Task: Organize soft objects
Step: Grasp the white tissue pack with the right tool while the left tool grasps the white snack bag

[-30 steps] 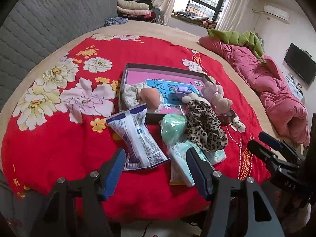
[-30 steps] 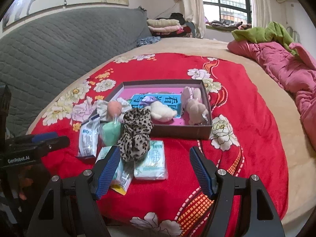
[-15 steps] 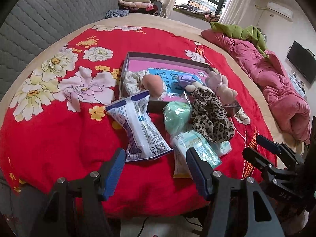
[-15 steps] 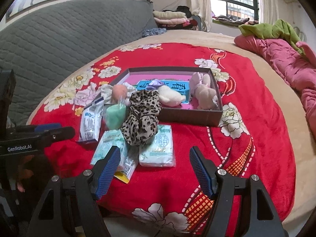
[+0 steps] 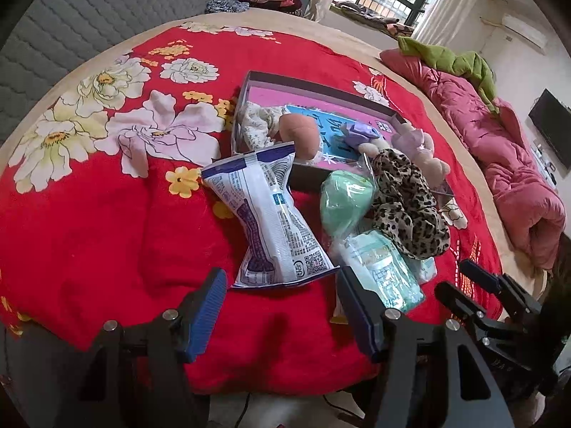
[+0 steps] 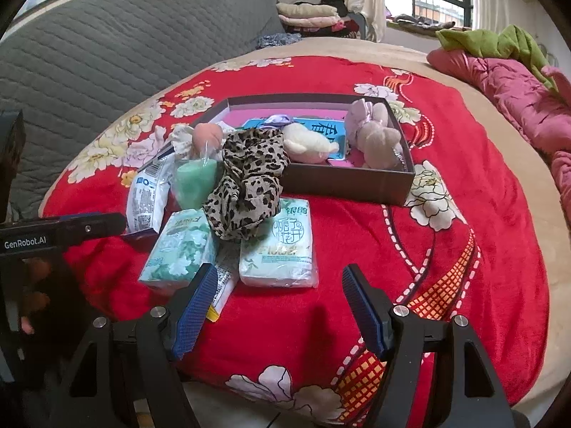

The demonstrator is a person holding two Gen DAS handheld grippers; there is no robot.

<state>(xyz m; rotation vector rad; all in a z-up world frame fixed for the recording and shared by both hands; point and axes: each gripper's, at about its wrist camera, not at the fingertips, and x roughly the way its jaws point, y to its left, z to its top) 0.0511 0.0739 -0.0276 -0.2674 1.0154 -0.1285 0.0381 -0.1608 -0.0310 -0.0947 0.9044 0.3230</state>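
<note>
Red blanket (image 6: 446, 249) covers the bed and carries everything; soft surface, so items sag into it and lean on each other.

Box (image 6: 342, 182) sits mid-blanket, open top, low walls, prob. the collecting spot. Already inside: plush bunny (image 6: 374, 135) at the right end, white plush (image 6: 308, 144) in the middle, peach sponge (image 6: 207, 135) and a floral cloth (image 5: 255, 128) at the left end.

Still outside, piled by the box's near wall: leopard scrunchie (image 6: 246, 185) draped over the wall edge and down onto the tissue packs, half in, half out. White wipes pack (image 5: 271, 221) leans w/ its top on the box wall. Green sponge (image 5: 344, 203) in a clear bag, propped between wipes pack and scrunchie. Two tissue packs lie flat: left pack (image 6: 180, 249) and right pack (image 6: 278, 249), touching under the scrunchie.

Left gripper (image 5: 282, 299): fingers spread wide, nothing held, just short of the wipes pack's bottom edge, likely its target. Right gripper (image 6: 280, 299): also spread, empty, lined up on the right pack, close to its near edge.

Sorting looks partly done; approx. five things left out.
</note>
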